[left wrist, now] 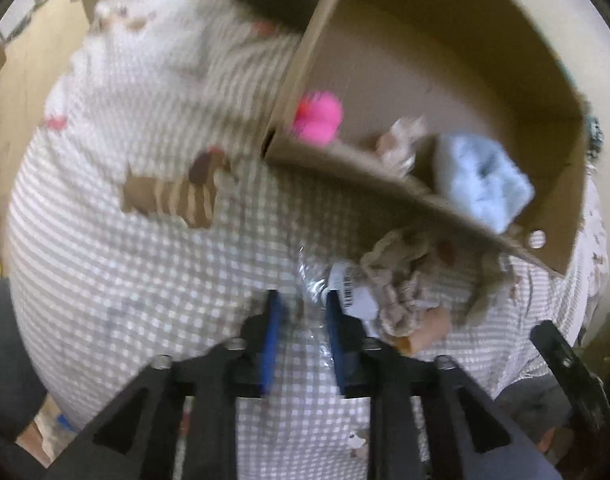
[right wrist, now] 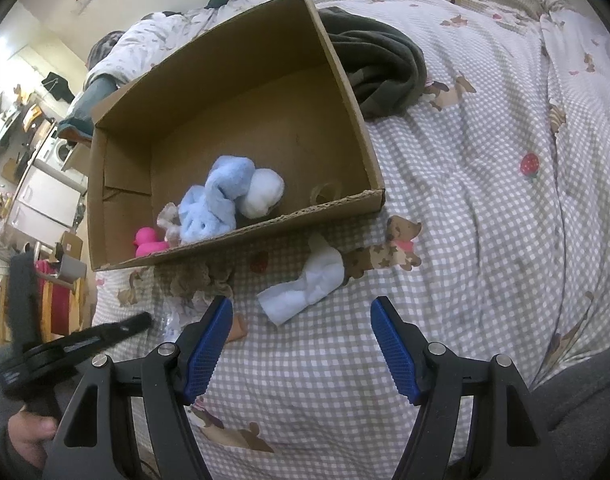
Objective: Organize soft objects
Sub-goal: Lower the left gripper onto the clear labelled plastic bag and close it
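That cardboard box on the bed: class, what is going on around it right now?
A person holding a gripper in each hand is sorting soft things into the cardboard box on the checked bedspread. A blue plush, a white ball and a pink toy already lie inside. The left gripper has narrowed onto a clear plastic packet beside a beige frilly piece; whether it grips is unclear. The right gripper hangs open near a light blue cloth outside the box.
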`<state>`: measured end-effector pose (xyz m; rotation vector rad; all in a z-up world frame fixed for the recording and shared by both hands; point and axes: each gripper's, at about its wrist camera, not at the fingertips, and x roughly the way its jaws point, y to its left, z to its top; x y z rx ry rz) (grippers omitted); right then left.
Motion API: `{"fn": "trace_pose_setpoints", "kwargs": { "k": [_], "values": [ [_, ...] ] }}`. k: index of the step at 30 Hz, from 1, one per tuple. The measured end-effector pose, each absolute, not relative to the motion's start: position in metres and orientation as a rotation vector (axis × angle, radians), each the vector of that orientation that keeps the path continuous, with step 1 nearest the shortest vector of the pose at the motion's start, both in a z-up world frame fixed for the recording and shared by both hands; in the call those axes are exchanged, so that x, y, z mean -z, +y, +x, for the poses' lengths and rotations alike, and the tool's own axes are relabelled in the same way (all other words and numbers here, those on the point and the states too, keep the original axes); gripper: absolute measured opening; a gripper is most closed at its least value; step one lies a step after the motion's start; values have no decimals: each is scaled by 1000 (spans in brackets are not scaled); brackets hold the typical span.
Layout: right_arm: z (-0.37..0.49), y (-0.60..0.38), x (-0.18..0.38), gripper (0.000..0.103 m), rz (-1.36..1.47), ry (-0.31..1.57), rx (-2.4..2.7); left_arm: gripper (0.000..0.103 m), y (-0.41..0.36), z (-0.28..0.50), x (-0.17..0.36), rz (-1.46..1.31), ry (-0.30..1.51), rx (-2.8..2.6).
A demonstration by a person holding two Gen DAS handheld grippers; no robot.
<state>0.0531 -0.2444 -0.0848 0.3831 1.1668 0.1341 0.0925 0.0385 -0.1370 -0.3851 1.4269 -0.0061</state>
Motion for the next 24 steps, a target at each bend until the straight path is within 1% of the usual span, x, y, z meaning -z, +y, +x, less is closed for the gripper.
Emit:
{"fn": "trace_pose_setpoints", "kwargs": {
  "k": [2, 3, 4, 6, 13, 14, 16, 17, 20, 22, 24],
  "values": [
    [54, -243, 85, 75, 379, 1168, -135, 24, 39, 96, 141, -378, 1429, 1],
    [54, -242, 85, 75, 377, 1168, -136, 30, 39, 98, 141, -385, 1429, 8],
    [54, -241, 85, 75, 374, 1168, -138, 40, 32, 100, 144, -392, 1430, 14],
    [54, -240, 85, 75, 373, 1168, -140, 51, 23, 106, 148, -405, 1432, 31],
    [55, -240, 86, 76, 380, 1170, -137, 50, -11, 119, 150, -253, 1409, 48],
    [55, -240, 86, 75, 380, 1170, -136, 49, -12, 120, 151, -267, 1408, 43],
    [54, -243, 86, 75, 383, 1171, -135, 40, -10, 118, 149, -296, 1415, 59],
    [54, -244, 86, 75, 388, 1170, -133, 39, -13, 115, 150, -302, 1418, 76],
    [54, -245, 87, 75, 393, 1170, -133, 28, -24, 109, 149, -308, 1431, 145],
    [55, -244, 87, 75, 386, 1171, -135, 13, -30, 108, 145, -284, 1415, 166],
    [55, -242, 87, 75, 378, 1171, -136, 12, -33, 107, 138, -272, 1392, 173]
  ]
}}
